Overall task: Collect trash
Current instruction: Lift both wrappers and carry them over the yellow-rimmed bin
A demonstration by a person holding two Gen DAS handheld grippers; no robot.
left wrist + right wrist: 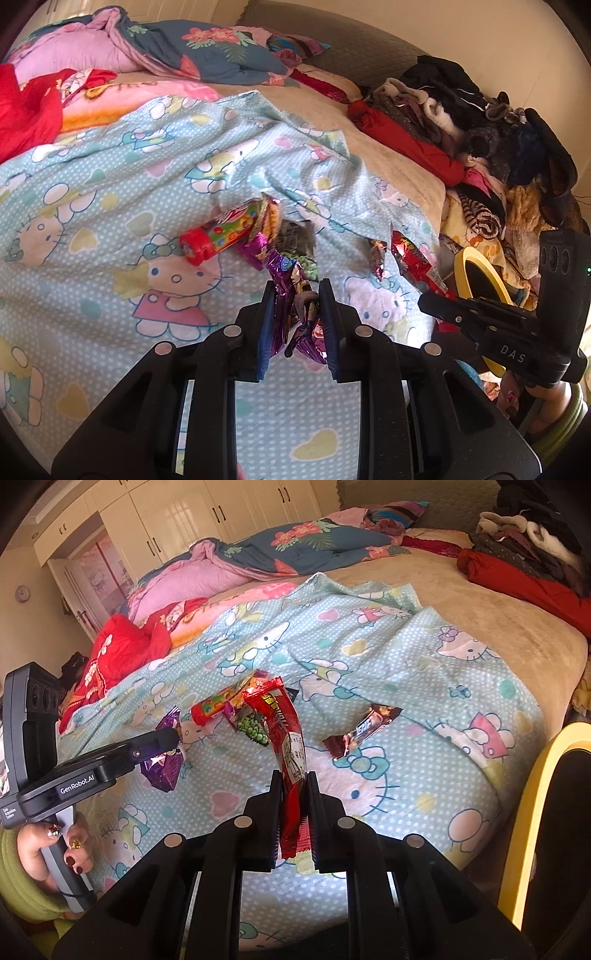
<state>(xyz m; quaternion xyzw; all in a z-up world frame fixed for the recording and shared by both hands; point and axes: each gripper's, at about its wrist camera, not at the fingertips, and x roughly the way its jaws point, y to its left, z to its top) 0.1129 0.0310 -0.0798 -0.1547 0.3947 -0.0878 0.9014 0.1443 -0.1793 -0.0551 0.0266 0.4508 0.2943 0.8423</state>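
Observation:
My left gripper is shut on a crinkled purple foil wrapper, lifted above the blanket. In the right wrist view the same gripper shows at the left with the purple wrapper hanging from it. A long red snack wrapper stands upright between the pads of my right gripper, which is shut on it. On the blanket lie a candy tube with a red cap, a green pea packet and a brown bar wrapper.
A light blue cartoon-cat blanket covers the bed. A yellow-rimmed bin stands at the bed's right edge. Piled clothes fill the right side, with quilts and pillows at the head. A person's hand grips the left handle.

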